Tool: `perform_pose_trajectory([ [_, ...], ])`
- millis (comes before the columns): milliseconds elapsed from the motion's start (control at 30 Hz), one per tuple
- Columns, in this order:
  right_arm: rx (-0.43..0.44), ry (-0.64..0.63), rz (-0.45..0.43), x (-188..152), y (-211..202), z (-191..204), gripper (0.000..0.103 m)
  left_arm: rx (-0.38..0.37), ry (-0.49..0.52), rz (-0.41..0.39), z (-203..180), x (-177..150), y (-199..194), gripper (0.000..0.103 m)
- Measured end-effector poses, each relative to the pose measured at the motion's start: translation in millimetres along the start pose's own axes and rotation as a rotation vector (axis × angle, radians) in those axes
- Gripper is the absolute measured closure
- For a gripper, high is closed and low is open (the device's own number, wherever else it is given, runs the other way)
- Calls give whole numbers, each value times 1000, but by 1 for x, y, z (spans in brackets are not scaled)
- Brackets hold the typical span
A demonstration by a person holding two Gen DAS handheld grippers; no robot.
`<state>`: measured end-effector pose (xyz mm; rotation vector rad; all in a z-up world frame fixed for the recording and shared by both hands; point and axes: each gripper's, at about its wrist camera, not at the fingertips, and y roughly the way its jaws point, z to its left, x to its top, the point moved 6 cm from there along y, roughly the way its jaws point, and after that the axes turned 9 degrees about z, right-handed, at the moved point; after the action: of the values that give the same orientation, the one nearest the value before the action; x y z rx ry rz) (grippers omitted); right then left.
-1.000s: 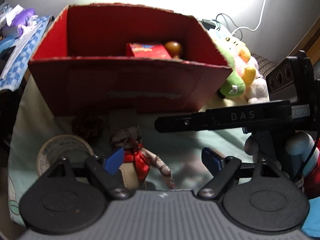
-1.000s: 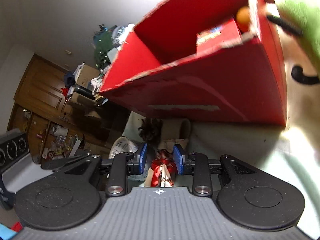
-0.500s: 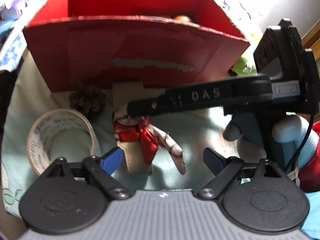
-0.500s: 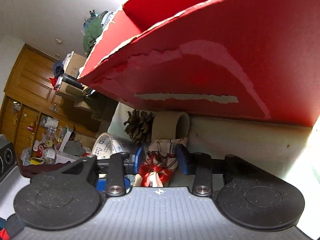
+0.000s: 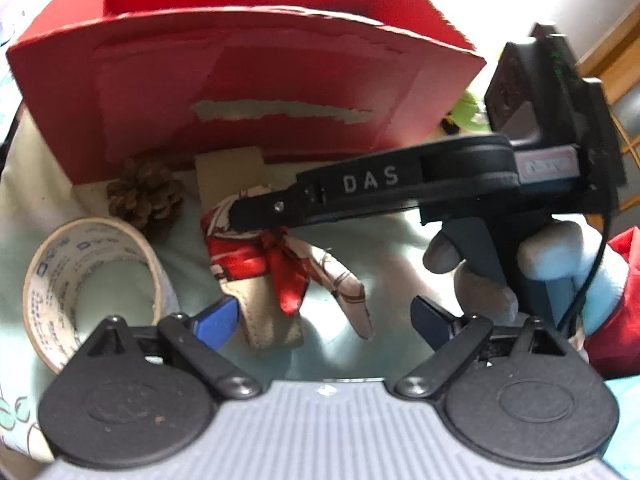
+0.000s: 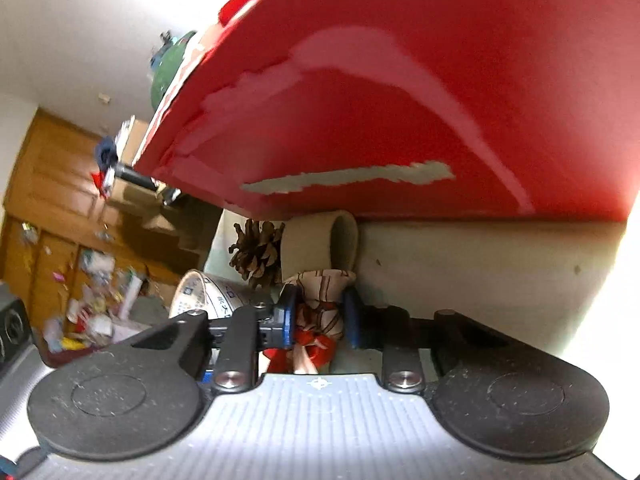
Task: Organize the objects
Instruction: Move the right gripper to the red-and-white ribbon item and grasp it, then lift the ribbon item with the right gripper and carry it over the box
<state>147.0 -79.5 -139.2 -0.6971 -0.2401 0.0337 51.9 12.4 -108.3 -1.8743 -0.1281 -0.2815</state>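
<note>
right gripper [image 6: 318,320]: just been closing, pads now pinching scarf-tied pouch [image 6: 320,312]
left gripper [image 5: 324,316]: spread wide, just been opening, pouch [image 5: 272,280] lying between
box [image 5: 248,92]: beyond fingertips
advice: squeeze firmly, lift straight over wall

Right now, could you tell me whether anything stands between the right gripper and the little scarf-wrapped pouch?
Nothing visible does. The right gripper has just been closing, and its fingers already sit on either side of the scarf-wrapped pouch, apparently pressing it. The pine cone and cardboard tube lie beyond it.
</note>
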Motion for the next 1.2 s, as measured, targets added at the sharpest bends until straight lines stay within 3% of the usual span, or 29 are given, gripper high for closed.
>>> perform_pose_trajectory([
  [133, -22, 1, -19, -4, -23, -2, 78, -50, 85, 20, -16, -1, 1, 12],
  [300, -71, 53, -25, -10, -40, -16, 78, -61, 189, 41, -36, 0, 6, 14],
  [433, -61, 103, -55, -16, -42, -22, 77, -46, 172, 26, -32, 7, 5, 9],
  [600, -80, 81, -61, -15, -40, -20, 68, 6, 128, 54, -27, 18, 19, 9],
  [767, -71, 67, -57, -12, -30, -18, 67, 70, 129, 84, -24, 28, 35, 32],
  [1000, -42, 115, -55, -15, -36, -23, 73, 61, 134, 78, -22, 34, 27, 43],
  [1200, -39, 141, -89, -23, -64, -21, 73, 25, 308, 84, -50, 36, 14, 43],
])
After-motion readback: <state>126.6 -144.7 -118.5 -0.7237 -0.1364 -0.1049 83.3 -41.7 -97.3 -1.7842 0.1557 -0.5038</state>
